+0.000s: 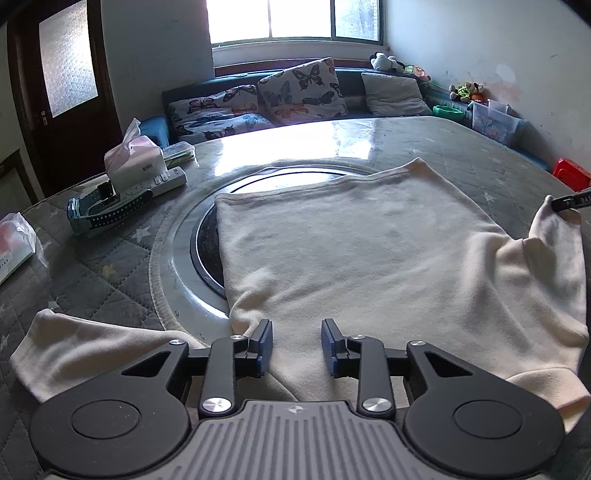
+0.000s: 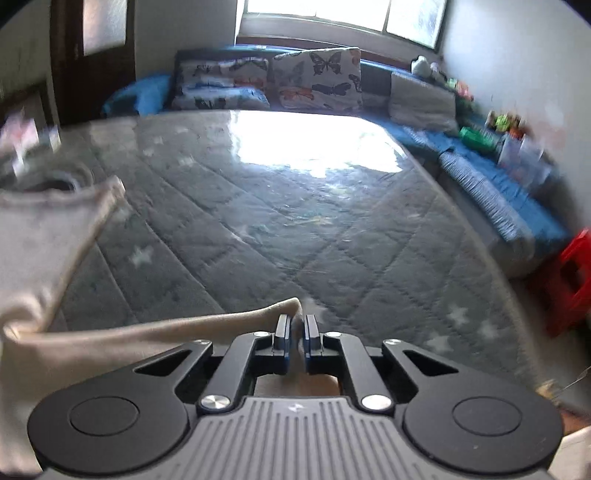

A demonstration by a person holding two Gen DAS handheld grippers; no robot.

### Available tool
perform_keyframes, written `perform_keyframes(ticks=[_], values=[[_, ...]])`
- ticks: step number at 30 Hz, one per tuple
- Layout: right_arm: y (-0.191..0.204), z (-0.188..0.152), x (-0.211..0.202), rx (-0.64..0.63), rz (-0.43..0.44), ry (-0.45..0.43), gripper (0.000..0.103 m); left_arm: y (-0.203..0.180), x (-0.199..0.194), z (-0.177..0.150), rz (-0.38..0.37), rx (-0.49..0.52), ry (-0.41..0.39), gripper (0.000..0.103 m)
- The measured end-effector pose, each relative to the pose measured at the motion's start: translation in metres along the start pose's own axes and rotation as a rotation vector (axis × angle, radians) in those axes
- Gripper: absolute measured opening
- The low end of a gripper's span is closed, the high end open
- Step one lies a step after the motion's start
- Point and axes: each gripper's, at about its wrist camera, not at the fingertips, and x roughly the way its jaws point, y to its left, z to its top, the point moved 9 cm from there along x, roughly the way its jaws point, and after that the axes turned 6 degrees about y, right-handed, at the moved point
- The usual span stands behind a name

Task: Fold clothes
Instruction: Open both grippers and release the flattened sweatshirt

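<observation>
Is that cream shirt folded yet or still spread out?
Mostly spread: the cream shirt lies flat, one sleeve out sideways. The right gripper pinches the other sleeve; the left gripper is open.

Light: daylight is admitted through the far window (image 1: pixel 291 18).
Glare: the tabletop (image 1: pixel 295 142) is washed out.
Blur: the right wrist view is smeared.

Both cameras sit low at the table's (image 1: pixel 461 147) near edge, facing its far edge and the window (image 1: pixel 295 18). The left view hangs close above the cream shirt (image 1: pixel 369 258); the right view looks from farther right. Both share the shirt (image 2: pixel 33 240), table (image 2: pixel 295 221) and butterfly cushions (image 1: pixel 301 92).
</observation>
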Motion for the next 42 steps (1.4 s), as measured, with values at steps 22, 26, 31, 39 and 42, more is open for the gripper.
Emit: perform_keyframes(ticks=[22, 26, 31, 39, 42], values=[[0.113, 0.003, -0.073, -0.208, 0.289, -0.112, 0.029, -0.053, -0.04, -0.005, -0.118, 0.114, -0.063, 0.037], [0.169, -0.009, -0.093, -0.341, 0.413, -0.126, 0.029, -0.074, -0.048, -0.018, -0.169, 0.17, -0.063, 0.037], [0.231, -0.037, -0.111, -0.5, 0.526, -0.111, 0.029, -0.088, -0.055, -0.037, -0.203, 0.219, -0.062, 0.037], [0.261, -0.071, -0.113, -0.611, 0.577, -0.047, 0.03, -0.078, -0.059, -0.049, -0.222, 0.172, -0.041, 0.037], [0.256, -0.056, -0.112, -0.578, 0.558, -0.074, 0.03, -0.065, -0.059, -0.041, -0.215, 0.122, -0.054, 0.037]])
